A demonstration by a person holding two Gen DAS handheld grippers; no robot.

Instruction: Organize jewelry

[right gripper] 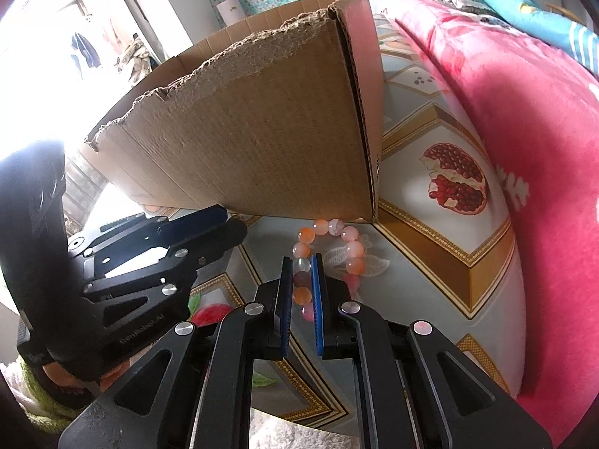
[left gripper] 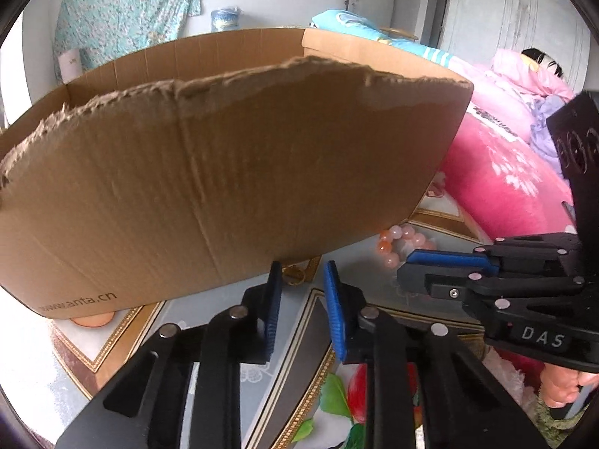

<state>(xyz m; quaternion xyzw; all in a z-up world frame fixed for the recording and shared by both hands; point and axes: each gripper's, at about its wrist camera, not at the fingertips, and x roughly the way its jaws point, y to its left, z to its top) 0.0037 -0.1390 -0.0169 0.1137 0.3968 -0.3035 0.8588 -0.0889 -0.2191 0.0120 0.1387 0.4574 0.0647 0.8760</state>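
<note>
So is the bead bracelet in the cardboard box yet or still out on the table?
Out. The bracelet lies on the table in front of the box, with the right gripper closing around its near side.

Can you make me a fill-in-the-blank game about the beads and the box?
1. The bracelet is made of pink and ____ beads.
2. The right gripper has its two blue pads on either side of the ____.
3. The cardboard box has a top edge that looks ____.
4. The left gripper holds ____ between its pads.

Missing words: orange; bracelet; torn; nothing
</note>
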